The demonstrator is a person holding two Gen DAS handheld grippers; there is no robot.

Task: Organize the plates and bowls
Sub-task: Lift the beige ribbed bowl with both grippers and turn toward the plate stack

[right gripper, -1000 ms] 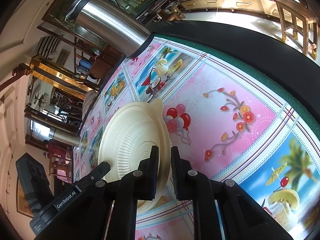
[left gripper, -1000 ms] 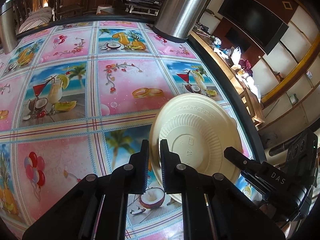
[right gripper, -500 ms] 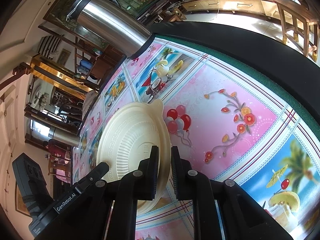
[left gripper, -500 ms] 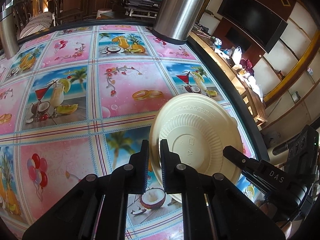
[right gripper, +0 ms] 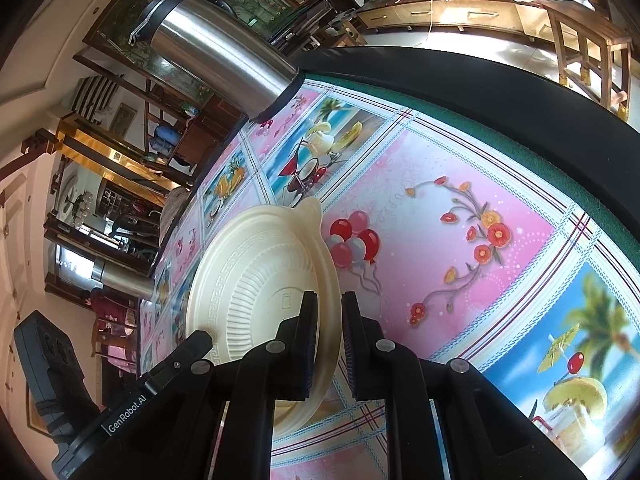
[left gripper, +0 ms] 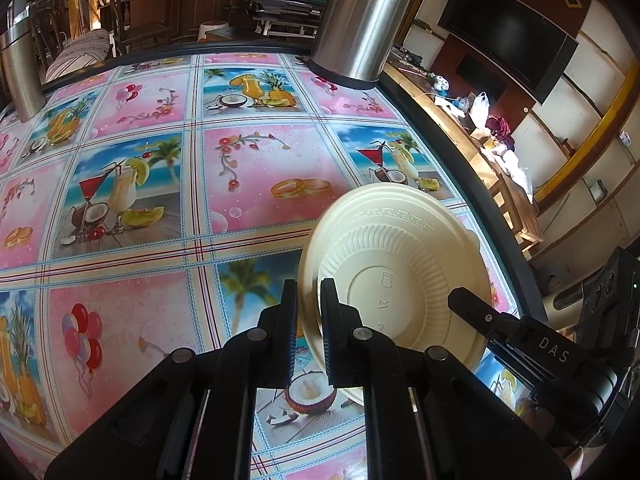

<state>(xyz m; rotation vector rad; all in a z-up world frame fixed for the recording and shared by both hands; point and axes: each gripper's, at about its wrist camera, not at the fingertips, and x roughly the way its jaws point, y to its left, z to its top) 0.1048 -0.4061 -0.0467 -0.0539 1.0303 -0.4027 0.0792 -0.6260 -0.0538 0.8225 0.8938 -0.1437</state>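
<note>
A cream disposable plate (left gripper: 400, 248) hangs tilted above the table, its ribbed underside toward both cameras. My left gripper (left gripper: 307, 292) is shut on the plate's left rim. In the right wrist view the same plate (right gripper: 256, 264) shows a small tab on its far edge, and my right gripper (right gripper: 329, 304) is shut on its near right rim. Each gripper shows in the other's view: the right gripper (left gripper: 464, 300) at the plate's lower right, the left gripper (right gripper: 200, 340) at its lower left. The plate's upper face is hidden.
A glossy tablecloth (left gripper: 160, 160) with pink and tropical drink panels covers the table. A tall steel flask (left gripper: 360, 20) stands at the far right corner, a second steel flask (left gripper: 20, 72) at the far left. The table's dark edge (left gripper: 460, 152) runs close on the right.
</note>
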